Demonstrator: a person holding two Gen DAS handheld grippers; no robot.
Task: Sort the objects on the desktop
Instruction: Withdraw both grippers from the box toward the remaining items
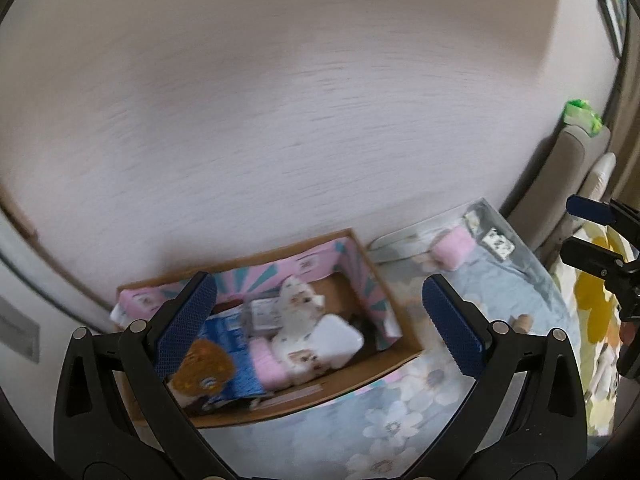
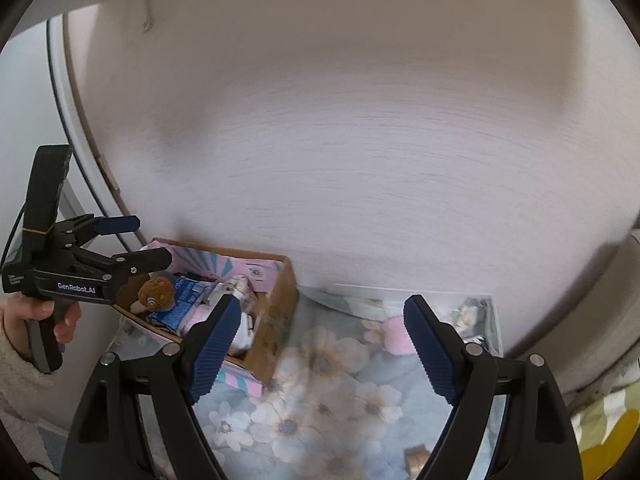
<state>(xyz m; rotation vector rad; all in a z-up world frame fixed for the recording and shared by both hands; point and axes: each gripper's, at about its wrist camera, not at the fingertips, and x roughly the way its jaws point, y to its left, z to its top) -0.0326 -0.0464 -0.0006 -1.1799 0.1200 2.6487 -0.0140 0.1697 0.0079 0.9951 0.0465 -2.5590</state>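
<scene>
— Pale wood-grain wall behind, blurred; below it one tabletop under a floral cloth of blue and cream. Tongs first?

— Two pairs. Left gripper released, jaws standing wide, nothing between the blue pads. Right gripper likewise spread, nothing grasped. Seen from the right wrist view, the left gripper held side-on by one hand in a fluffy cream sleeve.

— Directly beneath the left pair?

— One open cardboard box, lined in pink with teal rays, set against the wall. Inside, counted as well as blur allows: one brown round plush, one blue packet, one pink rolled piece, one white patterned soft toy, one white flat piece. More underneath, too smeared to tell.

— Still out on the cloth?

— One pink roll toward the far right corner, well apart from the box. Just beside it, two small black-and-white printed items, kind unclear. One small tan item near the right finger of the left pair; cannot tell what.

— Further out?

— One beige chair back past the table's right edge, one green object atop it. One yellow-flowered fabric at far right.
</scene>
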